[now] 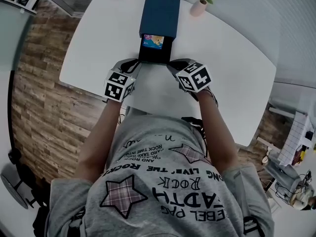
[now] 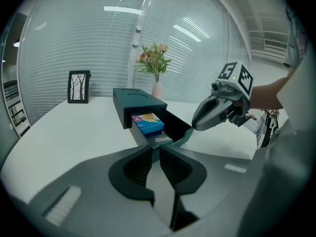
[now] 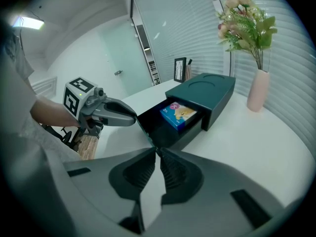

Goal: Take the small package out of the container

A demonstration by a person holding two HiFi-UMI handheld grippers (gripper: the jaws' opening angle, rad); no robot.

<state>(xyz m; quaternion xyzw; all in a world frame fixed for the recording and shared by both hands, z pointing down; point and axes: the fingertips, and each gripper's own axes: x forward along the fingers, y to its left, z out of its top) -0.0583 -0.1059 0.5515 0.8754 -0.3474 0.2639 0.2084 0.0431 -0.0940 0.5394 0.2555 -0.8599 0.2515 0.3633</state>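
At the front lip of the open drawer, the left gripper and right gripper are each narrowed almost closed, one at either corner, apparently pinching that lip. The small package lies at the drawer's back, against the mouth of the container. I recommend one gripper steady the drawer while the other lets go, widens and takes the package by its sides. Pad contact on the lip is hard to confirm, and the drawer floor is in shadow.

Above drawer: lay open over the package.
Drawer front: left gripper, right gripper crowded it.
Behind: box walled it.
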